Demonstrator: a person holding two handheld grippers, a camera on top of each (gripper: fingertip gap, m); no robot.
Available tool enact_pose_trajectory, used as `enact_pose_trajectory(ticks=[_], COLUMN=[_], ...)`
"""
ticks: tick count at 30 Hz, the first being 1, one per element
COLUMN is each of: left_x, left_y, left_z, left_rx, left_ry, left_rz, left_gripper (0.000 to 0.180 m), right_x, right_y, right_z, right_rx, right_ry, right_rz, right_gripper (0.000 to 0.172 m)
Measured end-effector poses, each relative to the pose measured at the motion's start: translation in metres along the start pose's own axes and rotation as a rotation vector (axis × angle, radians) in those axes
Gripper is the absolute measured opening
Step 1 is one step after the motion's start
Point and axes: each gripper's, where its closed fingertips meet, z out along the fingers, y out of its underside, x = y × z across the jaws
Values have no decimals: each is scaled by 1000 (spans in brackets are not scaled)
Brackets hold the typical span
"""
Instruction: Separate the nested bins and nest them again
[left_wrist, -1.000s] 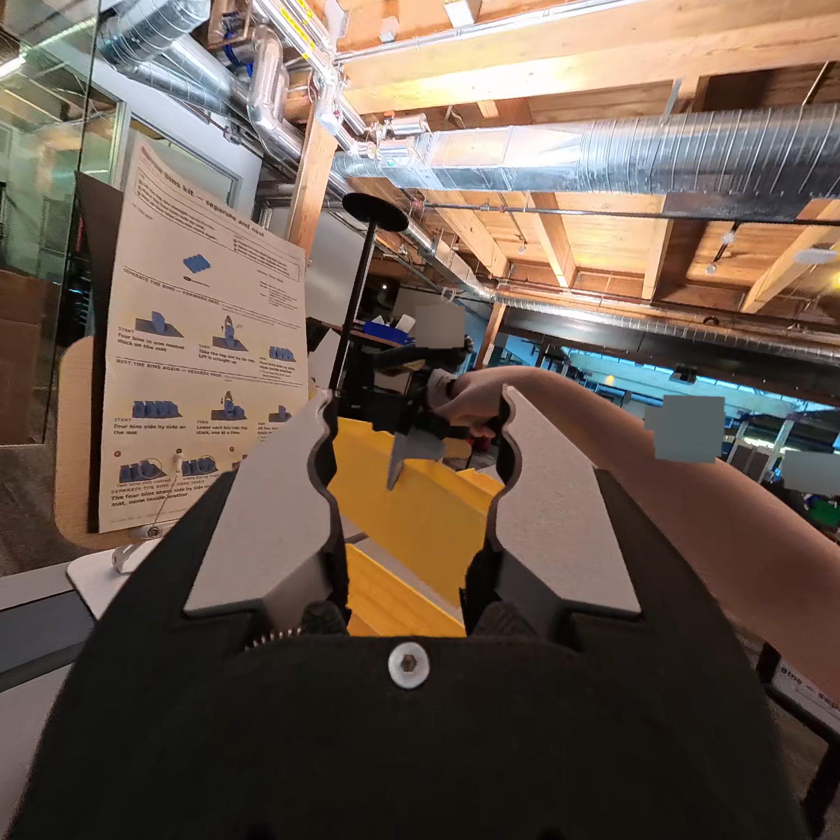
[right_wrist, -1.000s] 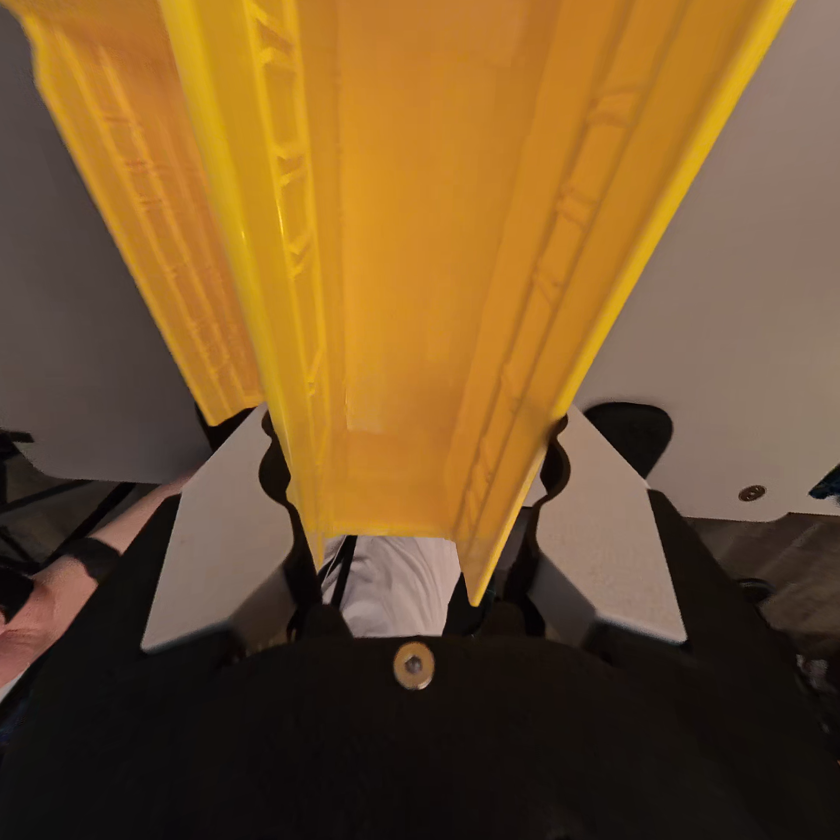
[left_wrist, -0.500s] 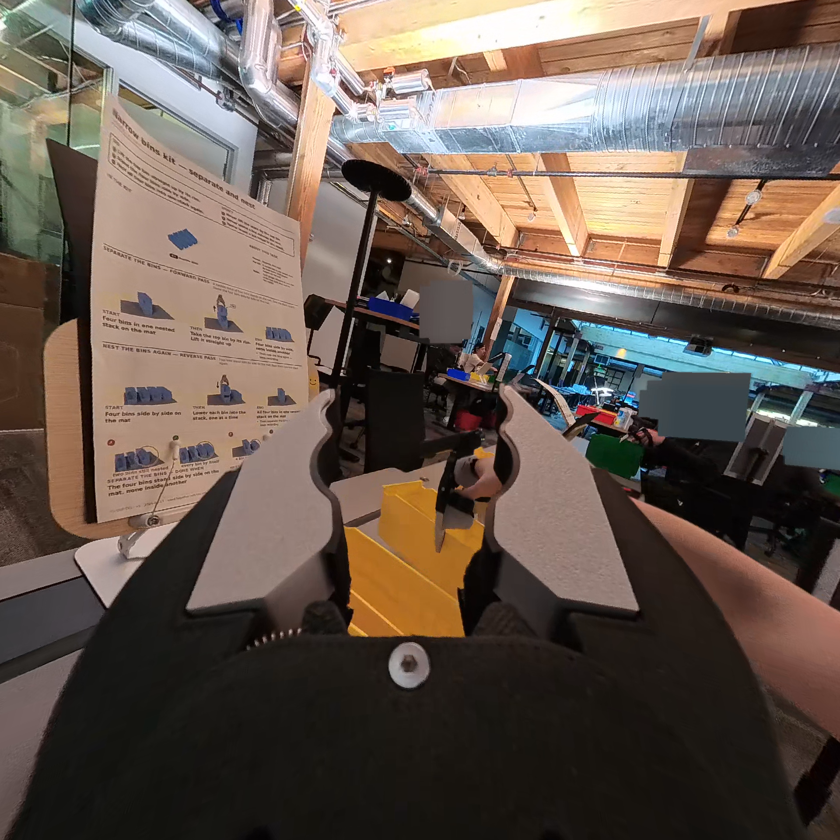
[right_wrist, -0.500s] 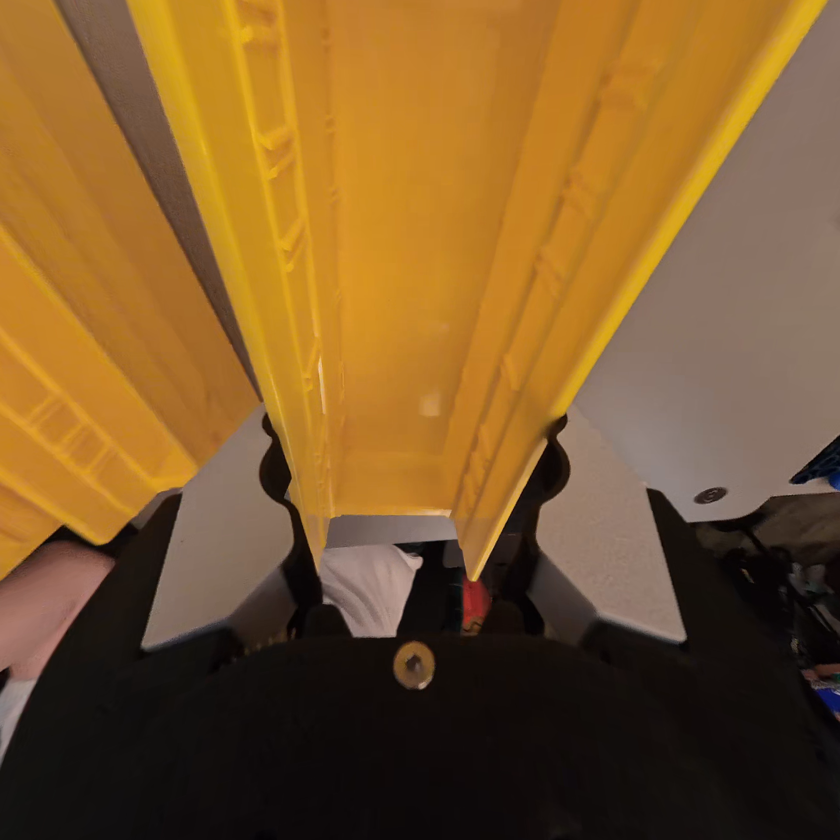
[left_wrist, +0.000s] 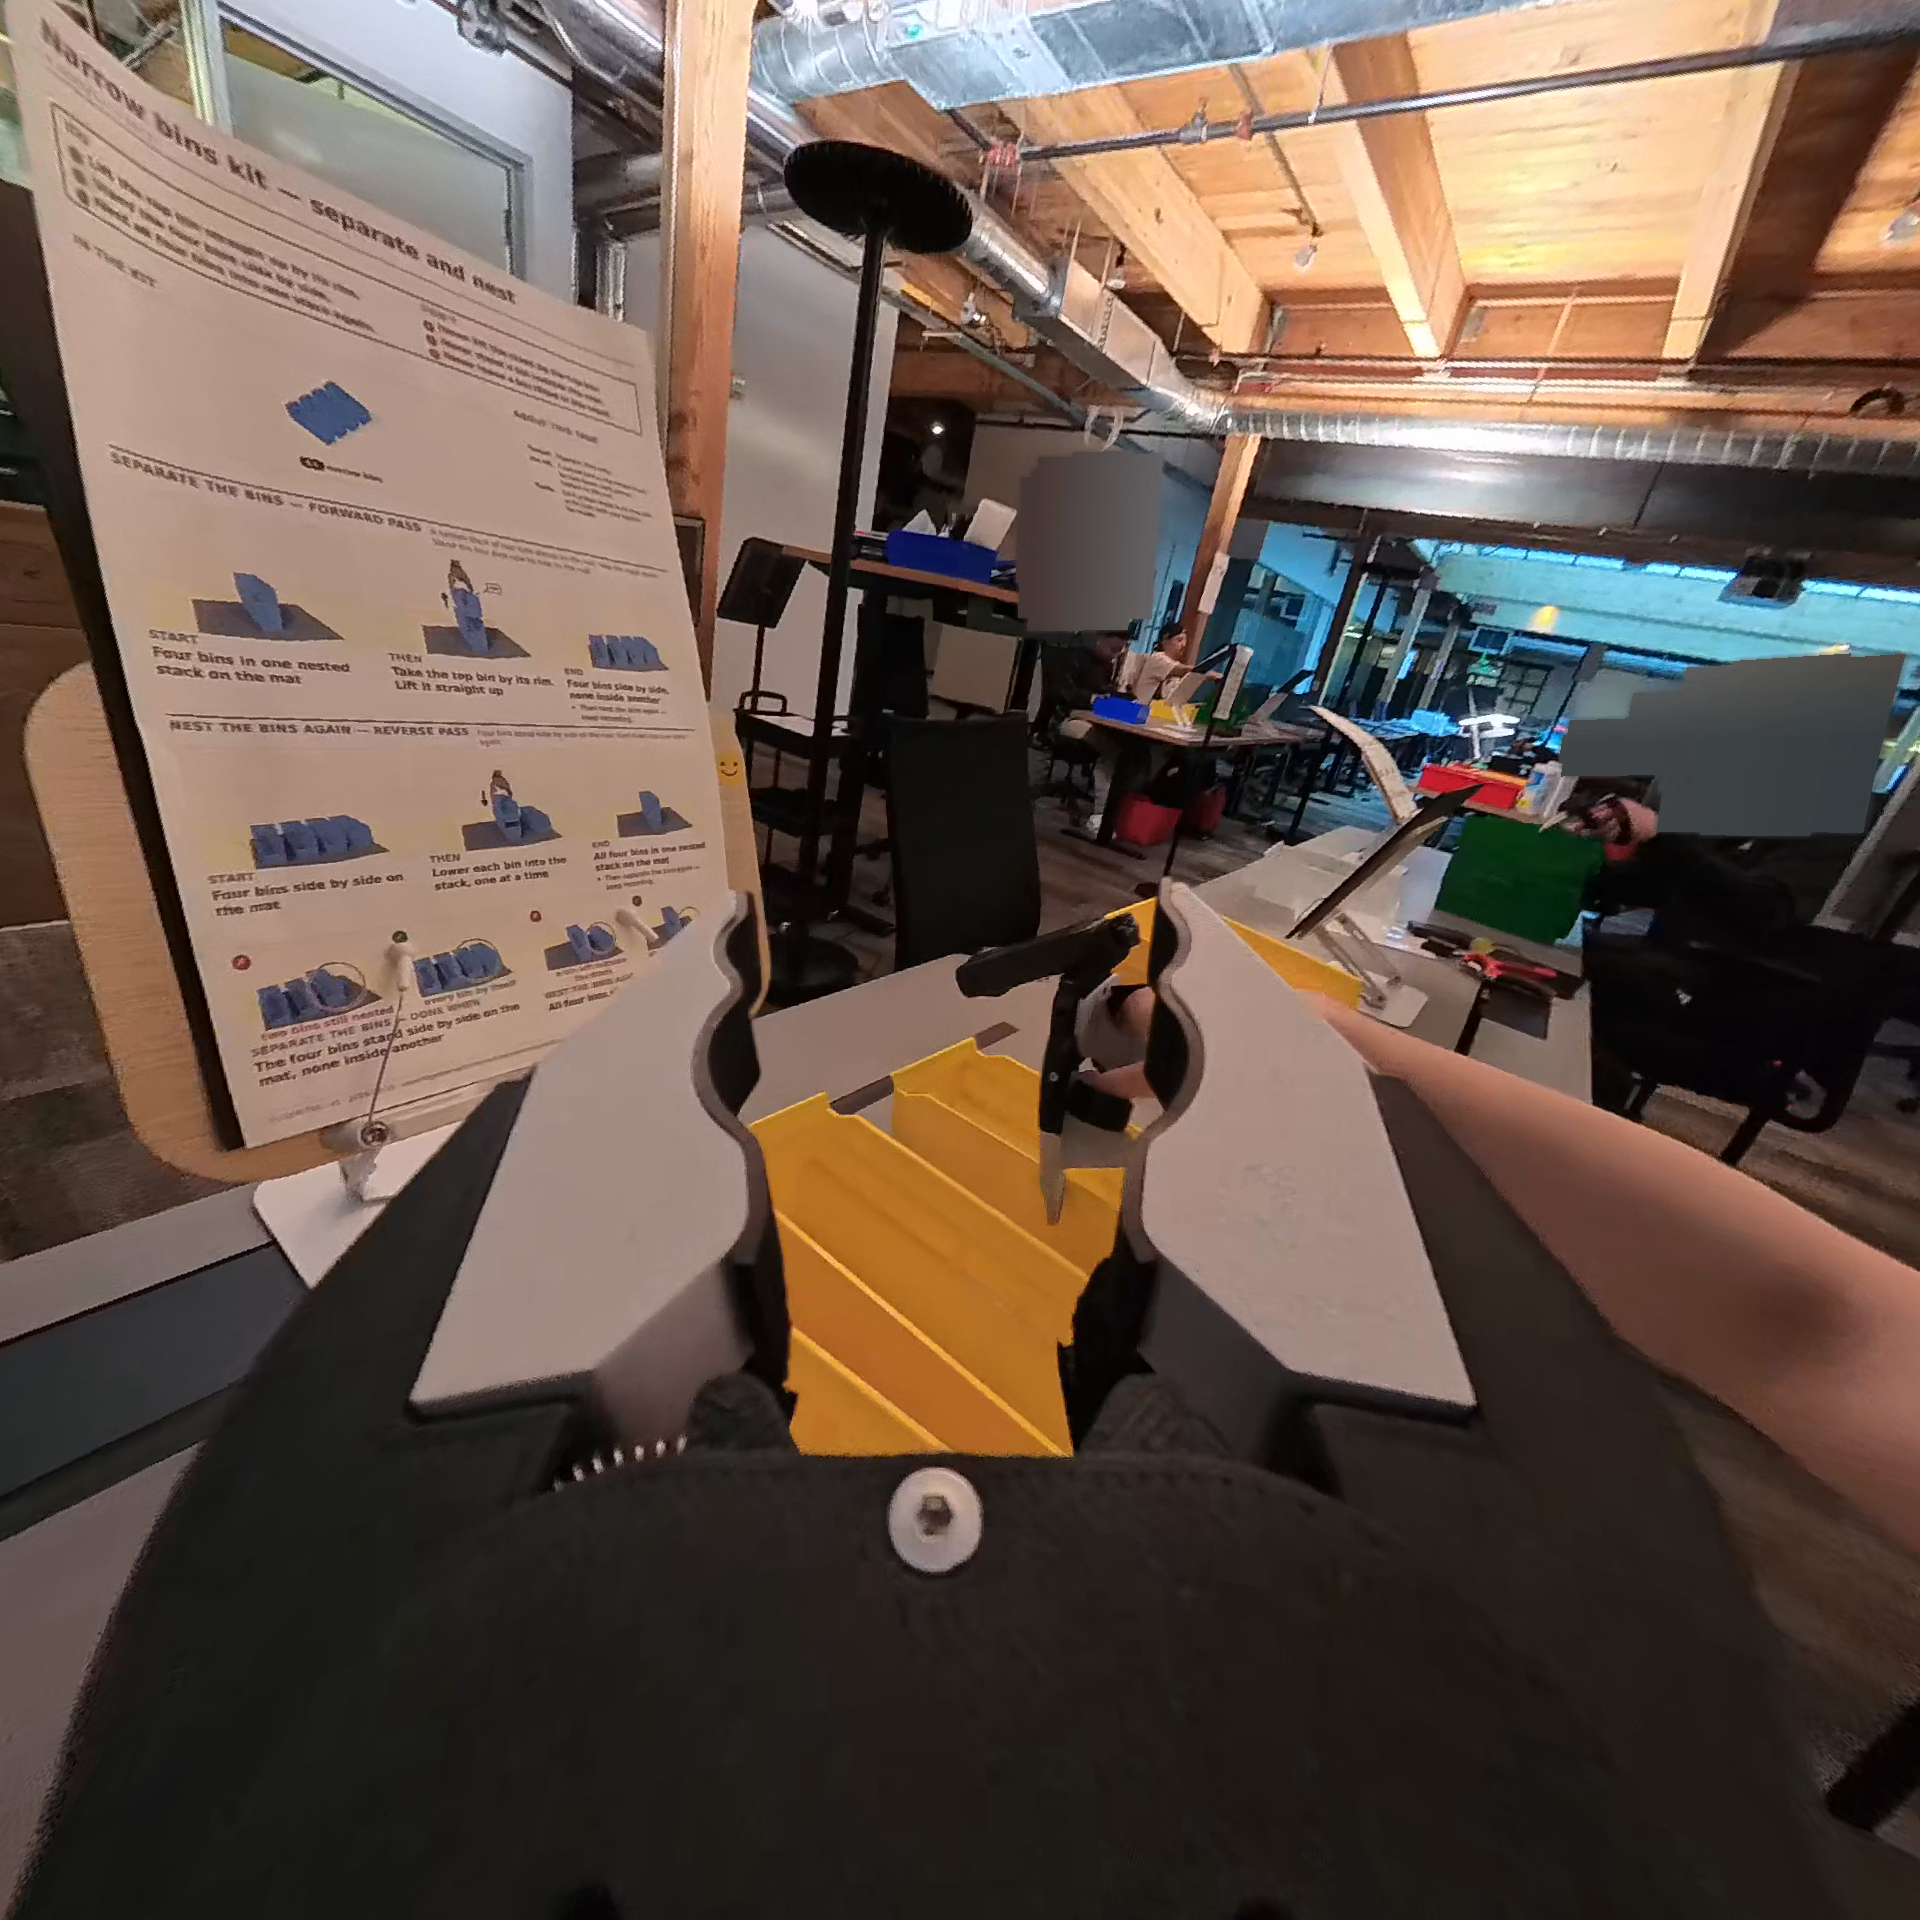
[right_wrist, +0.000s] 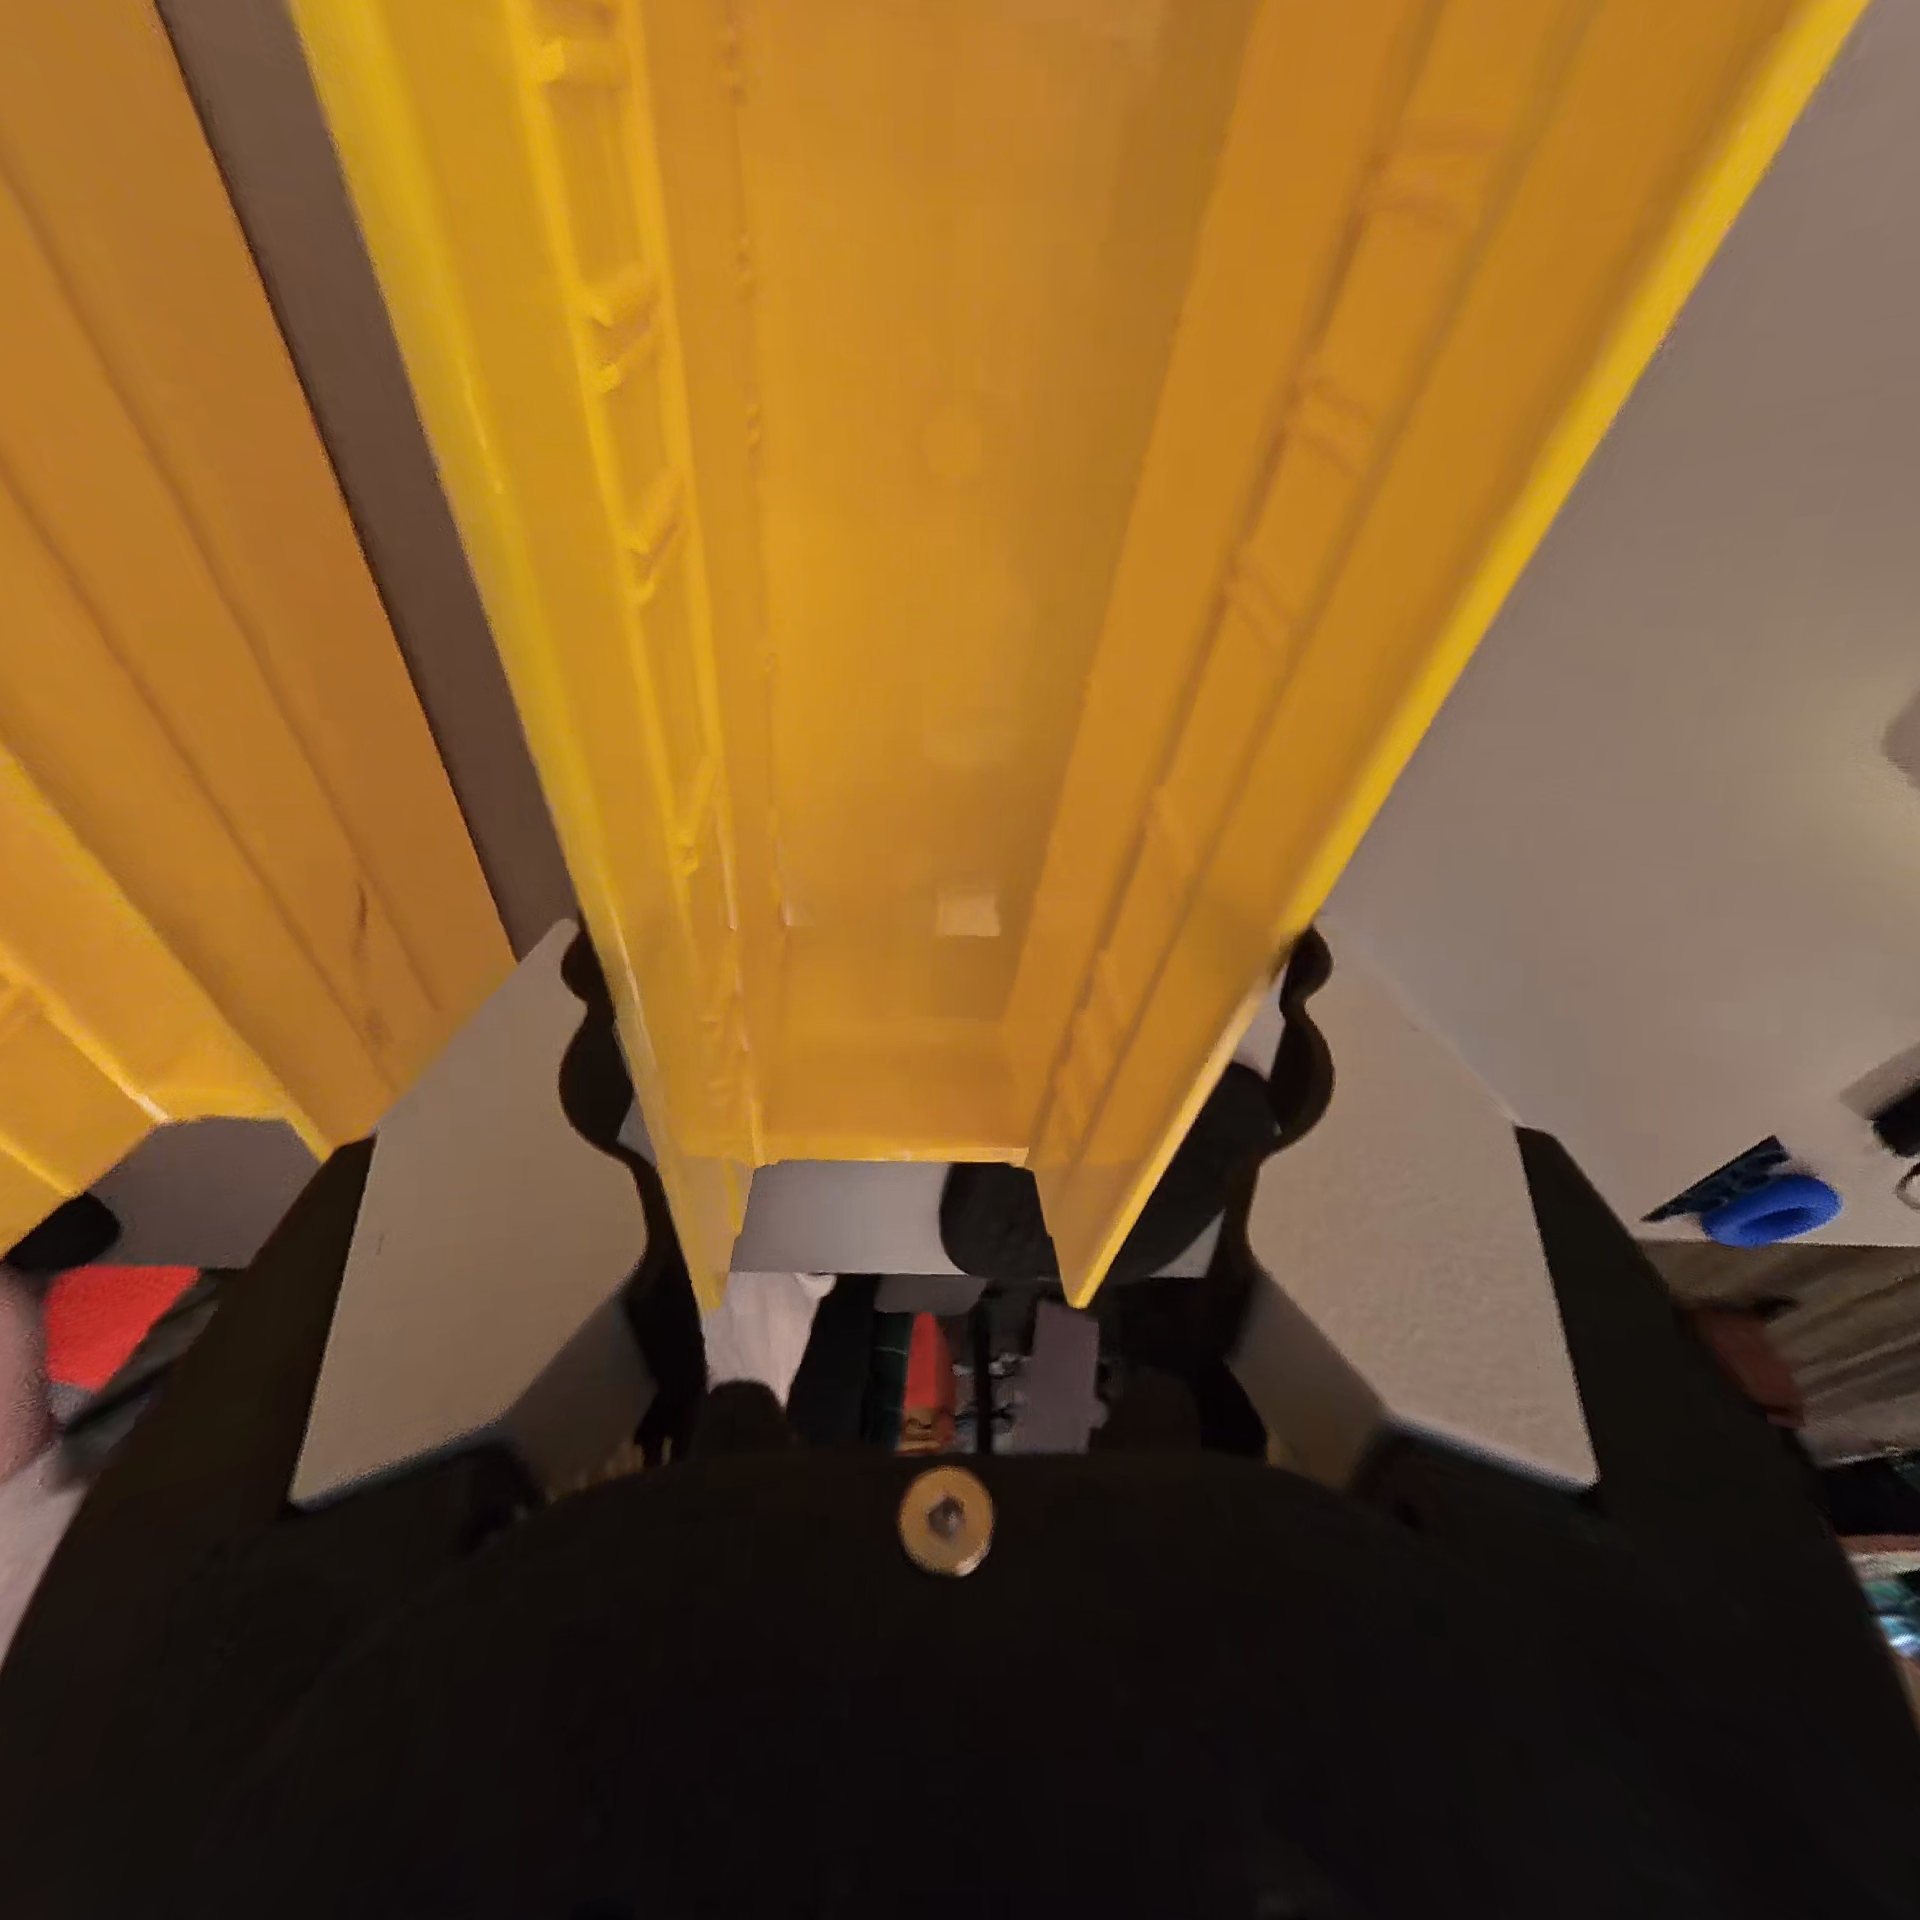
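Note:
Several yellow bins (left_wrist: 914, 1247) lie side by side on the grey table (left_wrist: 862, 1018), seen below and between my left gripper's fingers. My left gripper (left_wrist: 951, 997) is open and empty above them. Beyond it, one of my right gripper's fingers (left_wrist: 1055, 1132) points down at the farthest bin (left_wrist: 977, 1091). In the right wrist view, a yellow bin (right_wrist: 914, 520) stands lengthwise between the pads of my right gripper (right_wrist: 940, 1018). The pads stand just off its rims, so it is open. Another yellow bin (right_wrist: 187, 675) lies to its left.
An instruction sheet (left_wrist: 364, 623) stands on a board at the table's back left. A black pole stand (left_wrist: 862, 520) and a black chair (left_wrist: 961, 831) are behind the table. A person's forearm (left_wrist: 1610, 1247) crosses the right side. A blue roll (right_wrist: 1766, 1221) lies near the table edge.
My right gripper brought its yellow bin down beside the others, then its jaws widened off the rims. My left gripper stayed open and tilted down toward the bins.

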Motion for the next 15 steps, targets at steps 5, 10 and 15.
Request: enact_pose_trajectory(ticks=[5,10,15], left_x=[6,13,17], left_y=[7,22,40], left_z=[12,29,44], left_rx=[-32,-99,-180], left_ry=[-42,-87,-170], left_rz=[42,112,189], left_gripper=[81,85,95], right_x=[-4,-15,-12], right_y=[-14,-16,-11], right_z=[-43,-94,-236], right_rx=[270,522,1351], right_ry=[-40,-180,-254], right_rz=[-68,-173,-314], right_gripper=[123,99,95])
